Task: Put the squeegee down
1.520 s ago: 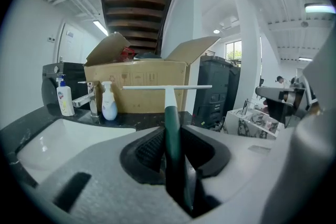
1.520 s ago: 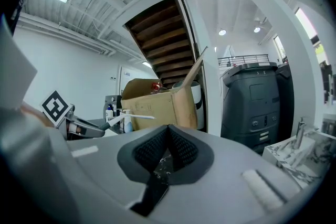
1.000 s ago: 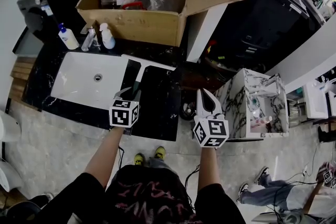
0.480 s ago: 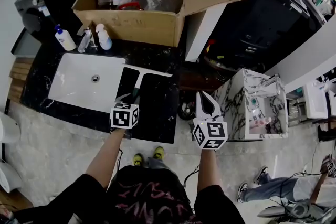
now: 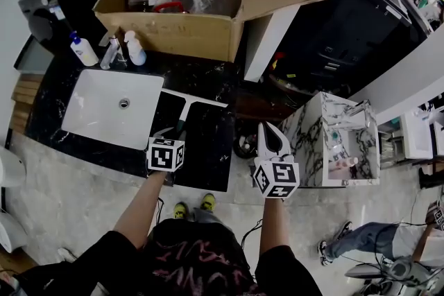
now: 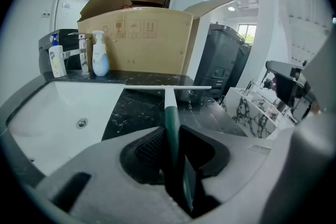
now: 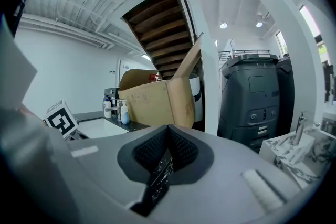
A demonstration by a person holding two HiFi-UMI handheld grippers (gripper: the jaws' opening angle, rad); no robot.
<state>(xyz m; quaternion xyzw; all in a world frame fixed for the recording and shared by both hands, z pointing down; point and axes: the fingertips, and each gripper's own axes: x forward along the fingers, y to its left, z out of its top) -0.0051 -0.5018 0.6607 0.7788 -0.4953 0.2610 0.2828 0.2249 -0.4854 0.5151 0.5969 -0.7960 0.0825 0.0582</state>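
Observation:
The squeegee has a white blade (image 5: pixel 193 98) and a dark green handle (image 5: pixel 180 127). My left gripper (image 5: pixel 171 136) is shut on that handle. In the left gripper view the handle (image 6: pixel 171 119) runs forward from between the jaws to the blade (image 6: pixel 167 88), which lies crosswise low over the black marble counter (image 5: pixel 211 132). Whether the blade touches the counter I cannot tell. My right gripper (image 5: pixel 272 137) hovers to the right, past the counter's edge, shut with nothing between its pads (image 7: pixel 178 148).
A white sink basin (image 5: pixel 111 107) lies left of the squeegee. Behind it stand a faucet (image 5: pixel 109 52) and soap bottles (image 5: pixel 82 49). An open cardboard box (image 5: pixel 182 28) sits at the back. A marble shelf unit (image 5: pixel 338 138) stands at the right.
My left gripper has sunk a little toward the counter with the squeegee still in it. The right gripper has stayed where it was.

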